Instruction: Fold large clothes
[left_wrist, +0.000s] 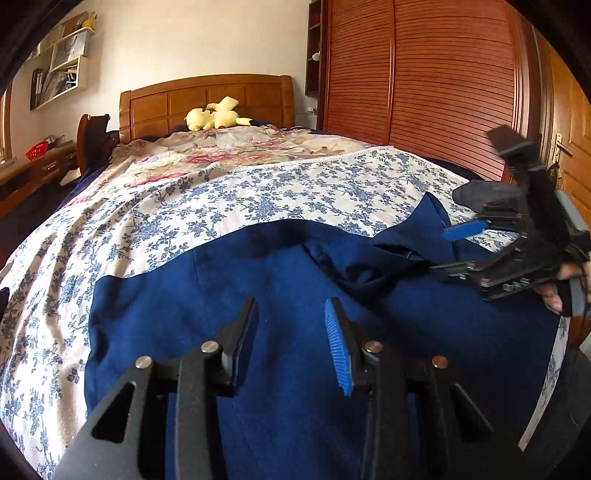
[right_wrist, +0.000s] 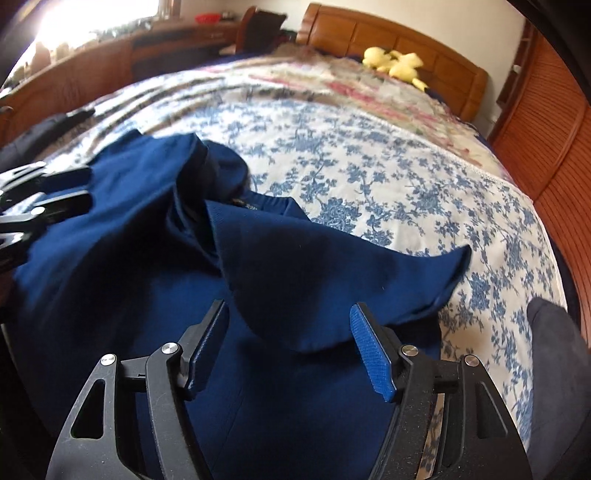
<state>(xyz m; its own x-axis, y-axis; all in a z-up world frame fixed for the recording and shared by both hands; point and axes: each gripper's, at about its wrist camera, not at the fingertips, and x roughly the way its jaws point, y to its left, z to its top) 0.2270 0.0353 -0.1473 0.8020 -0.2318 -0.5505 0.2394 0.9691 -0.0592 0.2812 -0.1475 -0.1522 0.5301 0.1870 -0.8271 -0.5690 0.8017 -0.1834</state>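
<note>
From the left wrist, the navy garment (left_wrist: 280, 332) lies limp and light on the floral bedspread (left_wrist: 221, 199) under the released left gripper (left_wrist: 291, 325), while the right wrist shows the right gripper (right_wrist: 291, 332) empty-jawed above a sleeve edge (right_wrist: 443, 280), seemingly the likeliest hold.

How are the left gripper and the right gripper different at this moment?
The left gripper has its jaws set closer together; the right gripper has its jaws set wider. The left gripper is over a flat part of the navy garment; the right gripper is beside a raised, folded-over flap. Both have blue pads, and neither is gripping the cloth.
</note>
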